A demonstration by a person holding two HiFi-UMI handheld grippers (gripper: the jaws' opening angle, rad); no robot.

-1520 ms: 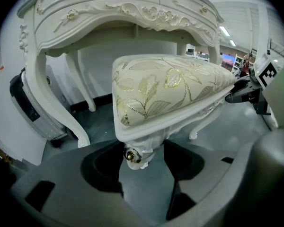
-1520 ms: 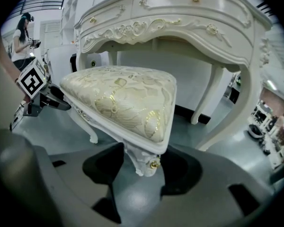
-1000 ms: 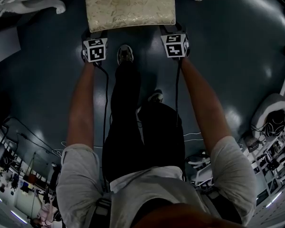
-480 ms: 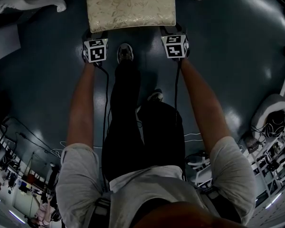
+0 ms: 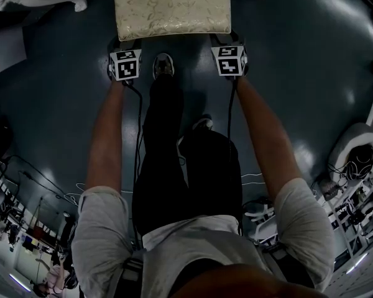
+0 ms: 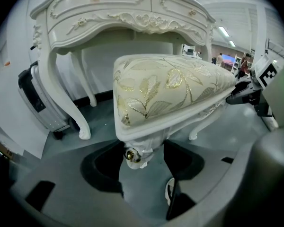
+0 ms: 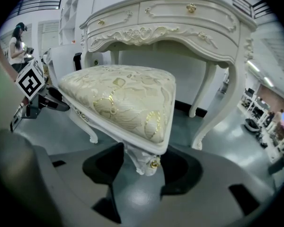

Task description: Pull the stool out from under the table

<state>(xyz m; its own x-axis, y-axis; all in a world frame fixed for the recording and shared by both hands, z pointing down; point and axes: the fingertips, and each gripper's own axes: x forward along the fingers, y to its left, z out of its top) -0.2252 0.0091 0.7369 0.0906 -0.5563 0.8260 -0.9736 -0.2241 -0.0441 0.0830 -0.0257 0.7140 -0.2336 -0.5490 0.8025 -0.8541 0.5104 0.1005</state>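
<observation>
A white stool (image 5: 171, 8) with a cream and gold floral cushion stands on the dark floor in front of me, just clear of the ornate white table (image 6: 123, 13). My left gripper (image 5: 125, 42) is at its near left corner. In the left gripper view the carved leg top with a gold knob (image 6: 132, 155) sits pressed between the black pads. My right gripper (image 5: 227, 39) holds the near right corner the same way, its pads closed on that leg top (image 7: 149, 162). Each gripper's marker cube shows in the other's view.
The table's curved feet (image 5: 56, 2) stand left and right of the stool at the far side. My shoe (image 5: 164, 70) is on the floor between the grippers. A black and white case (image 6: 38, 103) leans by the table's left leg. Clutter (image 5: 357, 160) lines the right edge.
The stool and both grippers have come slightly toward me together, and the table's feet have slid a little further up the head view. Both grips look the same.
</observation>
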